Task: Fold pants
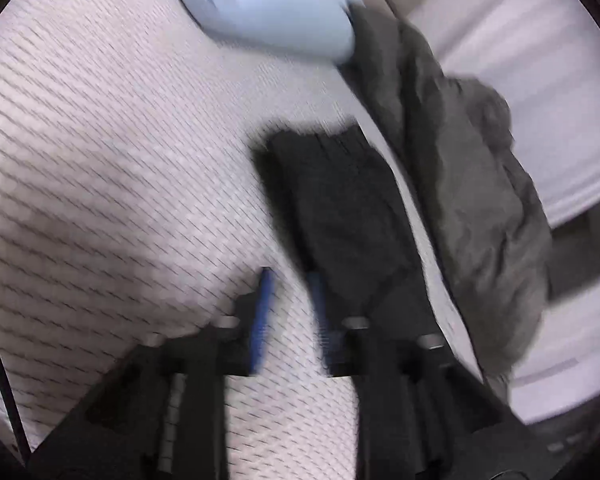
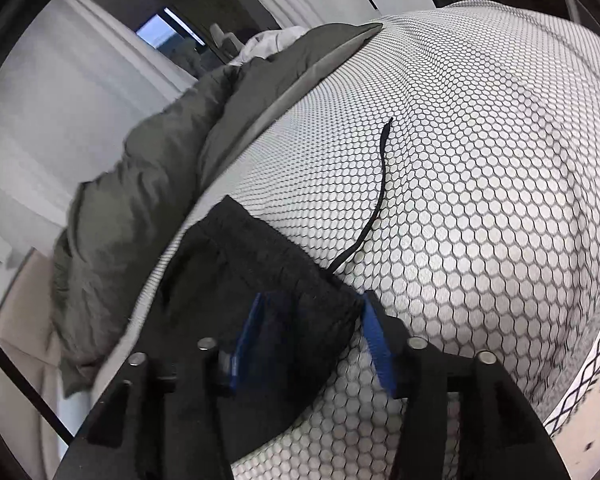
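The folded black fabric pants [image 1: 340, 208] lie on a bed covered with a white honeycomb-patterned sheet [image 1: 120, 160], just beside a crumpled olive-grey jacket [image 1: 472, 184]. The left hand-held gripper [image 1: 290, 312] is open and holds nothing. The right hand-held gripper [image 2: 312, 336] is wide open over the pants' waistband [image 2: 260, 280], not closed on it.

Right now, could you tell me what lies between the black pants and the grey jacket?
A narrow bare strip of the honeycomb-patterned cover separates the black pants from the grey jacket; the left wrist view shows it best.
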Tool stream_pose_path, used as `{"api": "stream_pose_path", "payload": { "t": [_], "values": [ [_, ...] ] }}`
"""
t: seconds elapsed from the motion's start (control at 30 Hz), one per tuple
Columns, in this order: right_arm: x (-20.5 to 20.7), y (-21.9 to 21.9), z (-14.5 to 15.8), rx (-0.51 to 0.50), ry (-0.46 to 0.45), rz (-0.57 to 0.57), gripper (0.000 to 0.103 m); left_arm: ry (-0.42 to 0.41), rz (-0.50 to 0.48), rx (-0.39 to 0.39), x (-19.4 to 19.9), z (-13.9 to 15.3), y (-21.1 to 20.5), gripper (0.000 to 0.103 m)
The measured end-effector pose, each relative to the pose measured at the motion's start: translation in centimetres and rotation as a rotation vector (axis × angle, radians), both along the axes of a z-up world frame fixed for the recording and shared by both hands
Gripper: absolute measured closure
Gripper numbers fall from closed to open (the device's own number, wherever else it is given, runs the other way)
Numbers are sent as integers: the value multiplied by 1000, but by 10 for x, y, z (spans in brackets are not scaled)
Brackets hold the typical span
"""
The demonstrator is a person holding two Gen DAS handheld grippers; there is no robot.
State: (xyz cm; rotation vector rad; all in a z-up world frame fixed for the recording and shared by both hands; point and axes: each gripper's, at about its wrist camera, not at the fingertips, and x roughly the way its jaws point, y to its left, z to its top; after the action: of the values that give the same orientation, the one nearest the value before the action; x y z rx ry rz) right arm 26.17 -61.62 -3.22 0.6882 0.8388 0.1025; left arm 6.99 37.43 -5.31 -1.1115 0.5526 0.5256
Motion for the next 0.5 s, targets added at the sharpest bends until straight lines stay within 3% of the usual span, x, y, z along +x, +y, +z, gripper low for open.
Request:
{"api": "stream_pose_path", "payload": {
  "t": [0.13,0.27,0.3,0.37,0.5],
  "values": [
    [-9,-8,-10,141,12,30,52,13,-92,-47,23,-14,-13,68],
    [-7,-1,-14,152,44,78,52,-30,-67,-79,46,-22,-10,70],
    [-6,2,-15,143,49,91,51,-32,-40,-77,50,-23,-9,85],
    [-2,9,-17,150,52,118,51,-19,-10,-64,56,-26,-10,99],
    [1,15,-18,149,55,124,52,-54,32,-62,52,-22,-10,103]
  ]
}}
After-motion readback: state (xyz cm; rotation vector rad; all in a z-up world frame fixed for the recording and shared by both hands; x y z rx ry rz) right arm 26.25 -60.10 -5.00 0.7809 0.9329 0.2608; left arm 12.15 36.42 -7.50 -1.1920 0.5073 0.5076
